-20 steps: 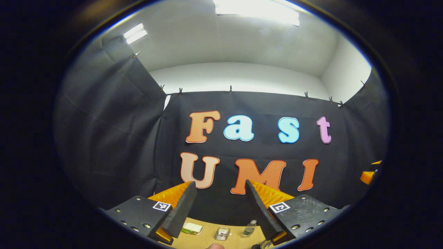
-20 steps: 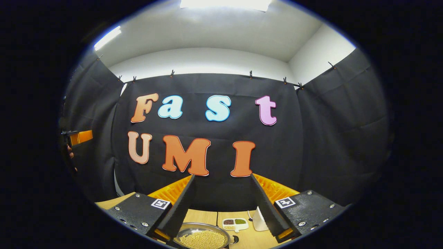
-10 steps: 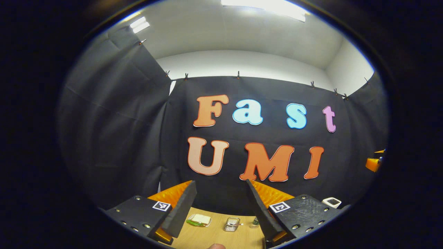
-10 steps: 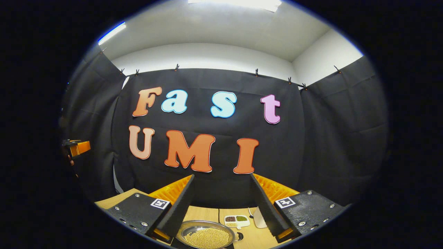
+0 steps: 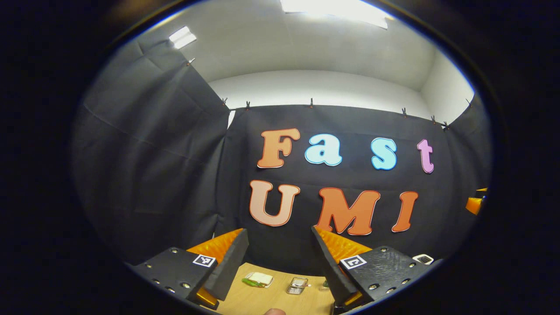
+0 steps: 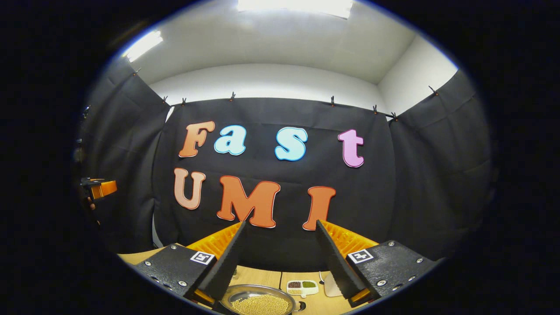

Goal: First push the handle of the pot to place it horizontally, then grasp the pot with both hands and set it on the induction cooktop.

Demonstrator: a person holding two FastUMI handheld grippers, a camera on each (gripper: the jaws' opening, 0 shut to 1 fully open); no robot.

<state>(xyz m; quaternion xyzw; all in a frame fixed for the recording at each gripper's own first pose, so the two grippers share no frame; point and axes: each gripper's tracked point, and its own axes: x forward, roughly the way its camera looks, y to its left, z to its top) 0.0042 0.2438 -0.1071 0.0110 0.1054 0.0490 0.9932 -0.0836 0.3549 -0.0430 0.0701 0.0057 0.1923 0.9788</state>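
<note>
Right gripper view: right gripper (image 6: 280, 253) jaws spread above the round metal pot of yellow beans (image 6: 261, 302); left gripper (image 5: 278, 258) likewise spread, empty; nothing started.

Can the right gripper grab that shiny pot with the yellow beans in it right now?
Probably not yet. The right gripper is open and empty, aimed at the booth wall, and the pot sits low beneath its fingers. Nothing seems to block the way; it likely needs to tip down first.

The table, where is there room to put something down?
Bare wood on the table lies nearer than the white tray and clear box. By the pan of beans, the sectioned dish crowds it.
</note>
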